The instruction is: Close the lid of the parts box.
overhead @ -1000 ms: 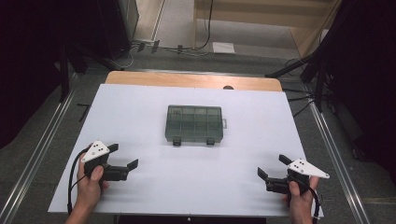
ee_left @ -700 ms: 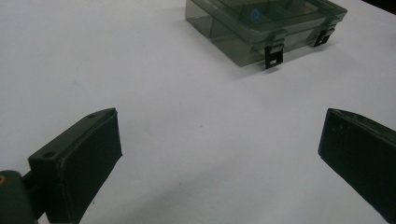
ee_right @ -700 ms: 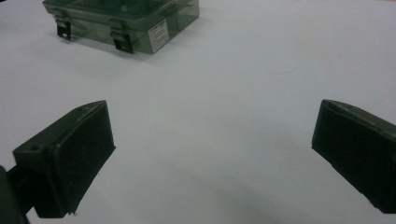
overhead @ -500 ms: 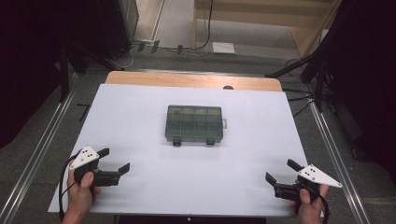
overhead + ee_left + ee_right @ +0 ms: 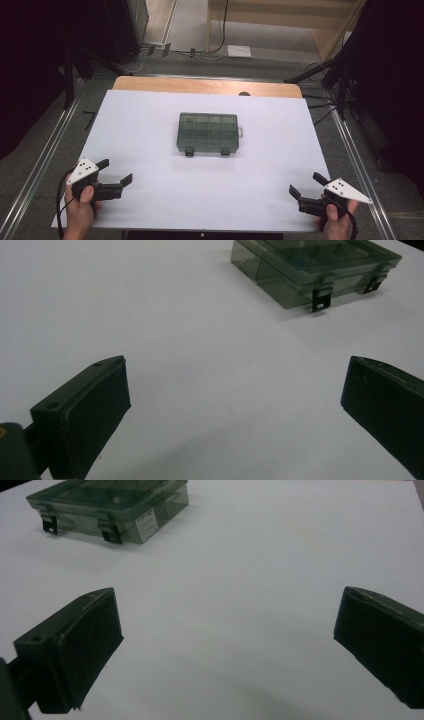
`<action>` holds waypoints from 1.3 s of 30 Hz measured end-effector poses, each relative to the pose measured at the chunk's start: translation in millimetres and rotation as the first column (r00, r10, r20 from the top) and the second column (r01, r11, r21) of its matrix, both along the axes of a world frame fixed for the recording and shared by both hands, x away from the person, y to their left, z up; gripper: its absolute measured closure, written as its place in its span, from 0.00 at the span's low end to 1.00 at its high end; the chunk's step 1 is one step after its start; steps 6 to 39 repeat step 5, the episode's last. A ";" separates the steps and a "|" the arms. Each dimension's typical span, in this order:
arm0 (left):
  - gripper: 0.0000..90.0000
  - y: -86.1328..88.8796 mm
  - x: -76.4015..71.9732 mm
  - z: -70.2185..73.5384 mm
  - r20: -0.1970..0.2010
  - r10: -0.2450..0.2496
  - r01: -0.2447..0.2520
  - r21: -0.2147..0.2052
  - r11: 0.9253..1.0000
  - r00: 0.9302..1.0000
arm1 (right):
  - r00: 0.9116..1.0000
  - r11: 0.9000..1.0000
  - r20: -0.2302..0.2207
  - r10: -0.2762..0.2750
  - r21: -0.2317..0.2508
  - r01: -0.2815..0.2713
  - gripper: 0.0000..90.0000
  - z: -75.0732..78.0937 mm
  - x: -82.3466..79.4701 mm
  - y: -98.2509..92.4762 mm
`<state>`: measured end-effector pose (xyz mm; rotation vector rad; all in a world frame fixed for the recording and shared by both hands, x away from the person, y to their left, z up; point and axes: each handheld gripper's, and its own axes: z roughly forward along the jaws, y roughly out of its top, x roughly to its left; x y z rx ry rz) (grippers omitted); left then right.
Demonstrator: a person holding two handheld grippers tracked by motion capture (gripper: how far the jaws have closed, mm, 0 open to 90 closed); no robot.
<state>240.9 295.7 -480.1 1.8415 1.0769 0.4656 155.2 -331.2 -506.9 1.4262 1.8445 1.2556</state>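
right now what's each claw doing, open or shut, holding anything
Left claw: open, holding nothing, apart from the clear box.
Right claw: open, holding nothing.

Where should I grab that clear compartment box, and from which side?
Probably by its two short ends, one gripper per end. The compartment box lies flat and shut, long side facing the person, latches on that near edge. The left gripper and the right gripper, both open, flank it, so each can come in level from its own side.
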 end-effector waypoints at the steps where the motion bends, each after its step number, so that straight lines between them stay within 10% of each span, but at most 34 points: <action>1: 0.00 1.0 0.0 -0.1 -0.002 0.003 -0.003 0.003 1.000 1.000 | 1.000 1.000 0.000 0.001 -0.009 -0.001 0.00 0.0 0.0 0.2; 39: 0.00 2.0 -0.6 -0.9 -0.009 0.006 -0.006 0.006 1.000 1.000 | 1.000 1.000 0.005 -0.003 -0.006 0.003 0.00 0.5 -0.1 0.4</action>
